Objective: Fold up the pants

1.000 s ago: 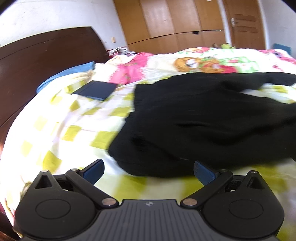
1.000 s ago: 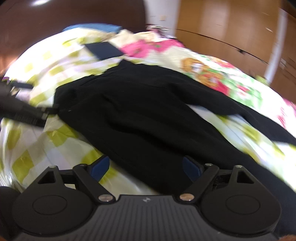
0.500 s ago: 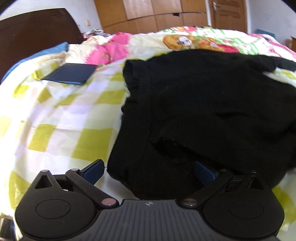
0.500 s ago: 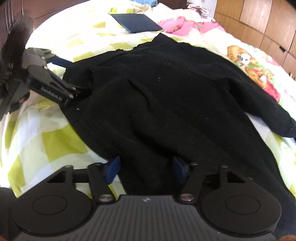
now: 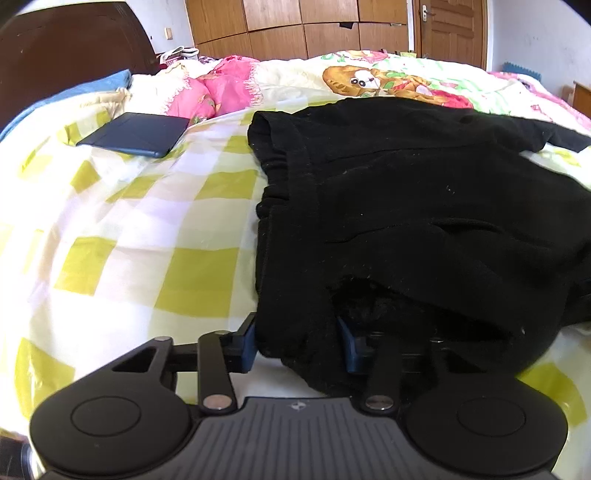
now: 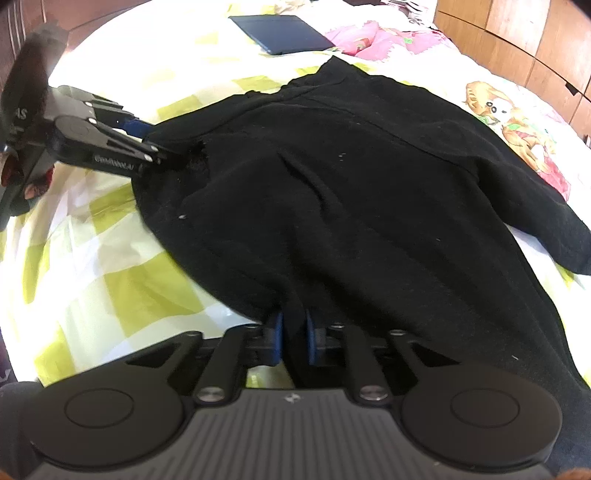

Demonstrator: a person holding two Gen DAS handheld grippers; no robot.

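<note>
Black pants [image 5: 406, 206] lie spread on a bed with a yellow-checked sheet [image 5: 129, 240]. My left gripper [image 5: 297, 341] has its blue pads on both sides of the near waistband corner, closed down on the cloth. The pants also fill the right wrist view [image 6: 351, 206]. My right gripper [image 6: 293, 338] is shut on the pants' near edge, pads almost touching through the fabric. The left gripper also shows in the right wrist view [image 6: 159, 147], at the far left, biting into the waistband.
A dark blue flat case [image 5: 136, 134] lies on the sheet at the far left, also seen in the right wrist view [image 6: 280, 33]. A pink cartoon-print quilt [image 5: 369, 77] lies behind the pants. A dark wooden headboard [image 5: 66, 44] and wooden wardrobe doors [image 5: 314, 22] stand beyond.
Both grippers moved forward onto the pants and closed: the left on the waistband corner, the right on the near edge. Both were open one second ago.
</note>
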